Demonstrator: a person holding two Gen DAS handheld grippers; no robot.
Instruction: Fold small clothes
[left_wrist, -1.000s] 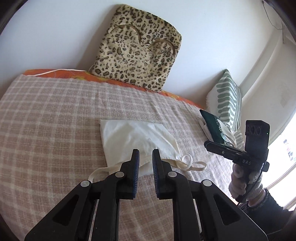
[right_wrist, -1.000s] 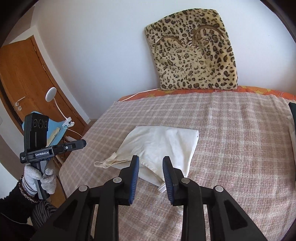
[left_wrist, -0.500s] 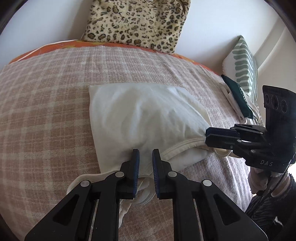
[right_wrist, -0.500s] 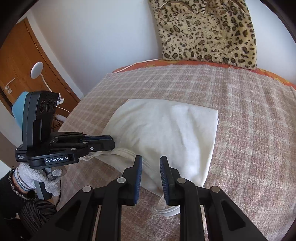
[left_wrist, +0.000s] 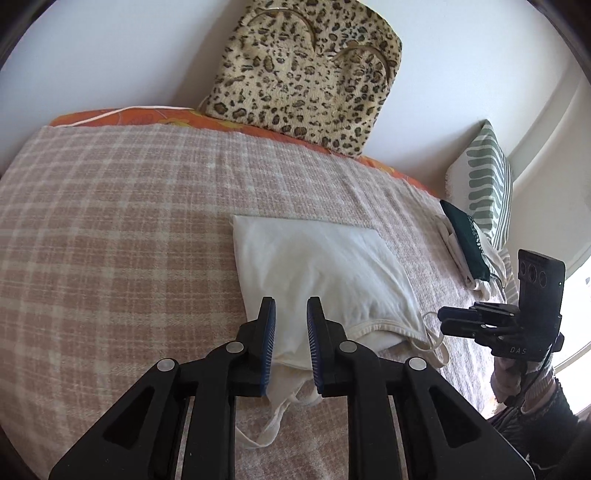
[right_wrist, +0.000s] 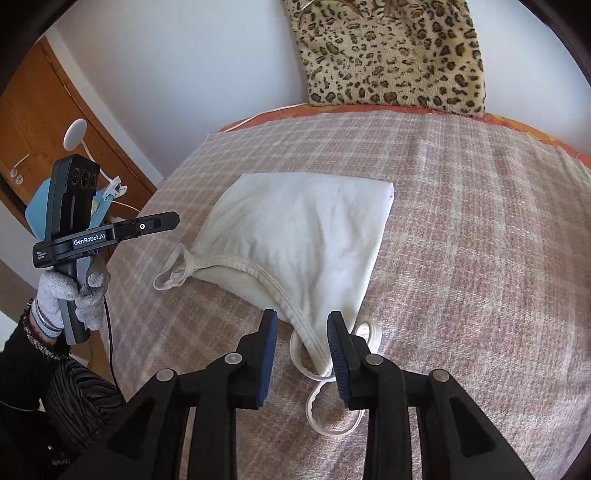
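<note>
Two handheld grippers are recorded above a bed covered by a pink-and-cream checked blanket (left_wrist: 110, 236). One cream-white strappy top (left_wrist: 317, 273) is laid near the middle of the blanket, folded into a rough trapezoid, with its hemmed neckline and thin straps turned toward the near edge. The left gripper (left_wrist: 290, 347) is positioned over the near left corner of the top, its blue-padded fingers (left_wrist: 269, 332) set a narrow gap apart with nothing pinched; cloth and one strap (left_wrist: 273, 424) are seen beneath and between them. The right gripper (right_wrist: 302, 354) is positioned at the near right corner, its fingers (right_wrist: 337, 350) held moderately apart, with the neckline hem (right_wrist: 295, 317) passing between them ungripped and a looped strap (right_wrist: 332, 417) lying on the blanket below. In the left wrist view the right gripper (left_wrist: 452, 320) is seen from the side, just beside the garment's right strap, in a gloved hand (left_wrist: 517, 373). In the right wrist view the left gripper (right_wrist: 173, 221) is seen raised to the left of the garment, apart from it, in a gloved hand (right_wrist: 70, 295). One leopard-print cushion (left_wrist: 306, 74) is propped against the white wall at the head of the bed. One green-striped pillow (left_wrist: 487, 184) and a small pile of dark green and white clothing (left_wrist: 465, 240) are noted at the right side. One wooden door (right_wrist: 44, 122) is noted at the left.
</note>
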